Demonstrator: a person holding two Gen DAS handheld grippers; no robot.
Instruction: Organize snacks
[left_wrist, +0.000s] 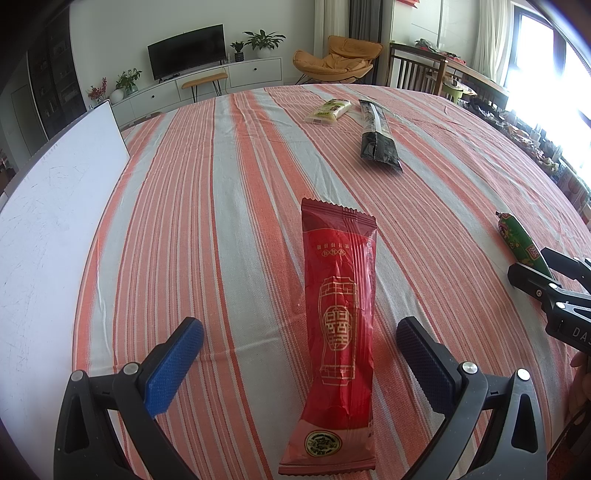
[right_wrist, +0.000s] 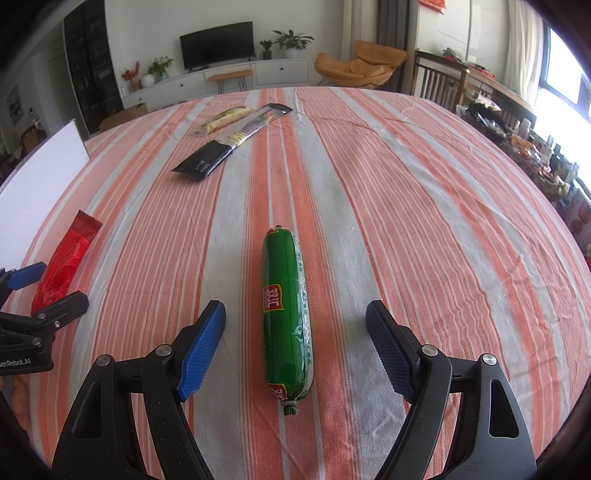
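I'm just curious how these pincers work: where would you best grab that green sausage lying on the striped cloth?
Probably across its middle, coming from above. The green sausage lies flat, lengthwise between the right gripper's open jaws, so the pads can close on its round sides. Its knotted near end looks too thin to hold.

Snack count on worktop (right_wrist: 406, 184): 4 total. 1 red packet (left_wrist: 338, 295); 1 green sausage (right_wrist: 286, 314); 1 long black packet (left_wrist: 378, 136); 1 pale yellow-green packet (left_wrist: 328, 110), print too small to read, possibly biscuits. White board (left_wrist: 55, 203): 1.
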